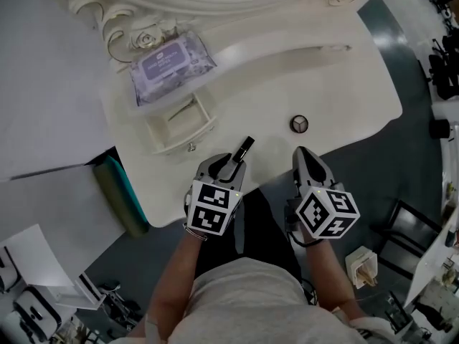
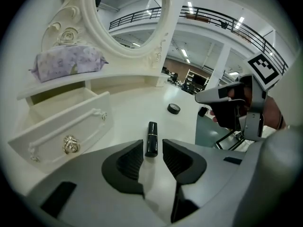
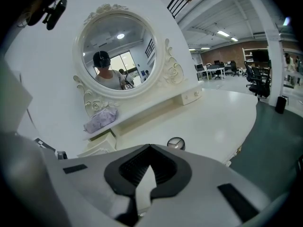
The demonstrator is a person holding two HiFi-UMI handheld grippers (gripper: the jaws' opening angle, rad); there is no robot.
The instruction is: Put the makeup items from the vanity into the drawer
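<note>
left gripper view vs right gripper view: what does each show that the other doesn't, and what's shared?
Only left gripper view: the black lipstick tube, near end between the left gripper's open jaws; the right gripper; the open drawer's crystal knob. Only right gripper view: a person's reflection in the mirror. Both: purple wipes pack, round compact, open drawer, mirror.

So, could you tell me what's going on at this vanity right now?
A person is working two handheld grippers over a white vanity. The left tongs are open around the near end of a black lipstick lying on the top, near the open drawer. The right tongs are shut and empty, short of a small round compact.
</note>
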